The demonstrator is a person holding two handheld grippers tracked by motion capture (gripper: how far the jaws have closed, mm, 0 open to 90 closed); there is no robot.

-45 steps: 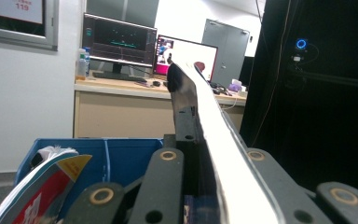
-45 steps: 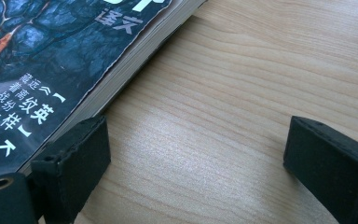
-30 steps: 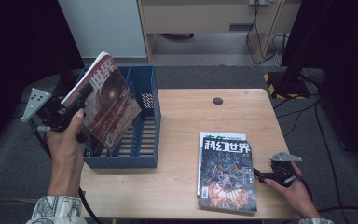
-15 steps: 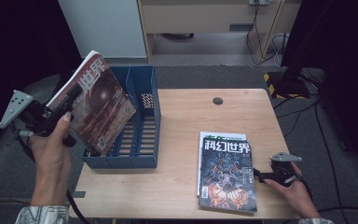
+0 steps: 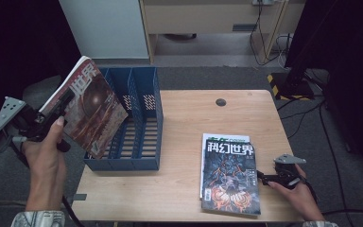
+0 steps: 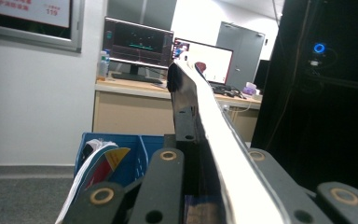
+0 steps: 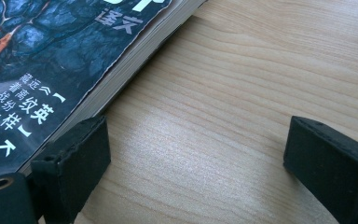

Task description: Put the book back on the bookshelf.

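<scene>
The left gripper (image 5: 59, 111) clamps a red-covered magazine (image 5: 89, 109) by its edge, holding it tilted in the air over the left side of the blue file rack (image 5: 142, 142) at the table's (image 5: 189, 118) left. One rack compartment holds a magazine (image 6: 95, 161), seen in the left gripper view. The right gripper (image 5: 263, 178) rests on the table with jaws wide, one pad just beside the magazine stack (image 5: 229, 172) near right.
</scene>
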